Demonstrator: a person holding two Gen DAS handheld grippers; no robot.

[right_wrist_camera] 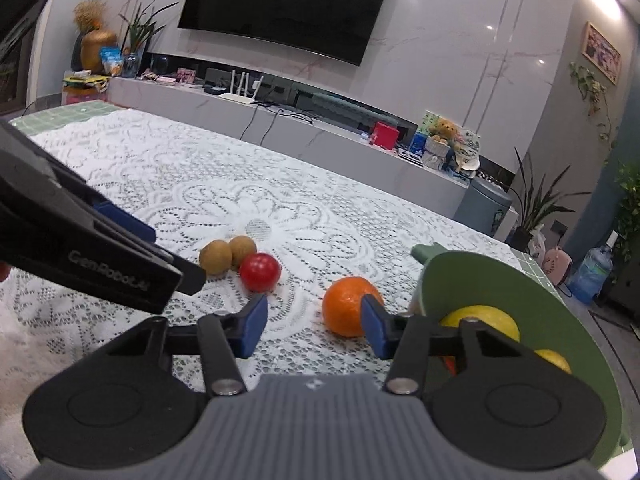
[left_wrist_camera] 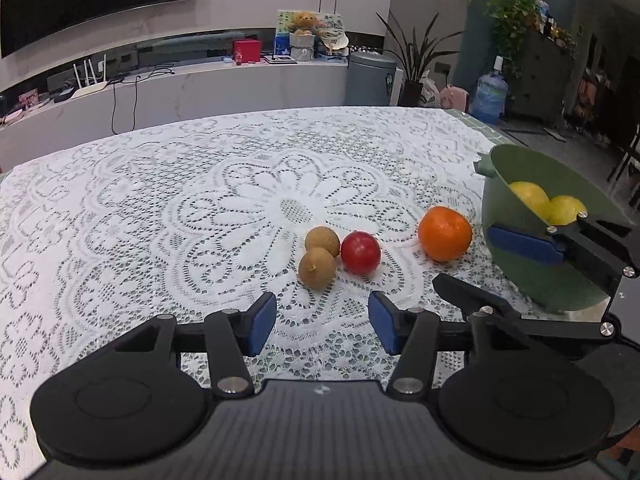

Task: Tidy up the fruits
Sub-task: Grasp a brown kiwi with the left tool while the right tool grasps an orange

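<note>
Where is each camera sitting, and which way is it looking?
Left wrist view: sits on the left gripper, looks across the lace table toward the shelf; its own open fingers show, and the right gripper by the green bowl.
Right wrist view: sits on the right gripper, faces the TV; its own fingers show, the left gripper at left.
Both share: orange, red fruit, two brown fruits, lemons.

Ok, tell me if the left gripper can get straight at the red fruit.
Probably yes. The left gripper is open and the red fruit lies just ahead on the lace cloth. Two brown fruits touch its left side, leaving little room for that finger.
</note>
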